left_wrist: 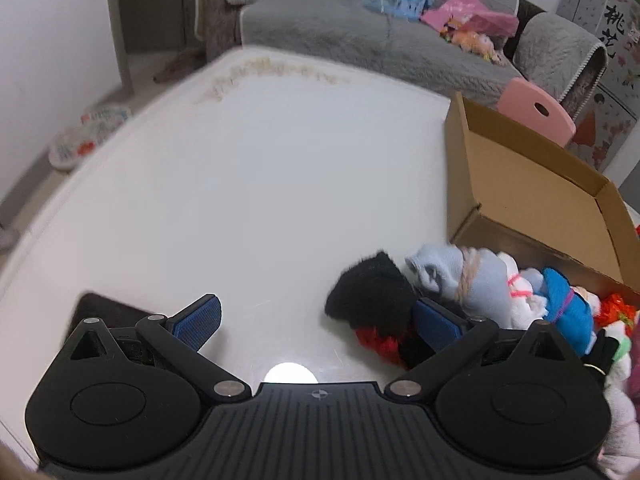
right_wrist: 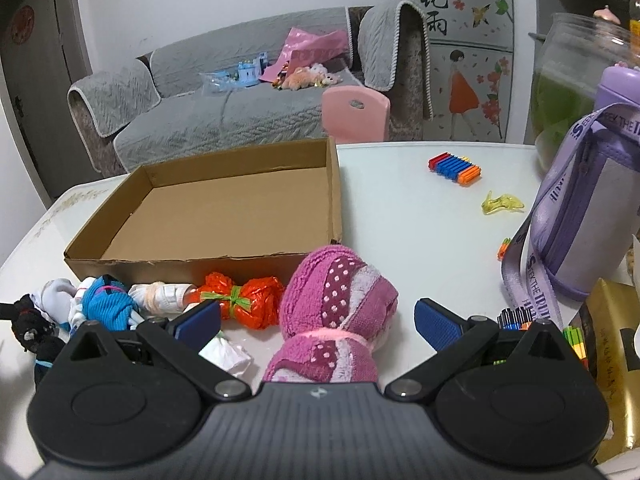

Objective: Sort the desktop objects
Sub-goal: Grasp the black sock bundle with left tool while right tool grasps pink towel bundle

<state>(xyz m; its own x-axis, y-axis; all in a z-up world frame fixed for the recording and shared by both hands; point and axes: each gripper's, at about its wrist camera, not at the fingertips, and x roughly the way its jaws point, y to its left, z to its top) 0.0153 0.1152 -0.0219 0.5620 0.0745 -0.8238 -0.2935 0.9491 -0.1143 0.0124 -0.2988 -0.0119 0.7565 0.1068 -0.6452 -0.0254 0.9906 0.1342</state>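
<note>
Since the pink sock bundle point(right_wrist: 340, 312) sits right between the spread fingers of my right gripper point(right_wrist: 318, 322), I take it as the next thing to go into the cardboard box point(right_wrist: 200, 260), which lies just behind it on the bench point(right_wrist: 400, 216) and looks empty. I judge the bundle light, soft and squashy: fleecy cloth rolled into a fat lump, not slippery and not fragile. I would close on its thick middle, where the roll is fullest, so it compresses rather than slips out.

My left gripper point(left_wrist: 318, 322) is also spread wide and holds nothing, with the black sock point(left_wrist: 372, 292) just beside its right finger. Next to that lie the pale blue bundle point(left_wrist: 472, 276) and a bright blue one point(left_wrist: 568, 308), each tied round the waist. An orange bundle point(right_wrist: 240, 300) rests against the box front.
</note>
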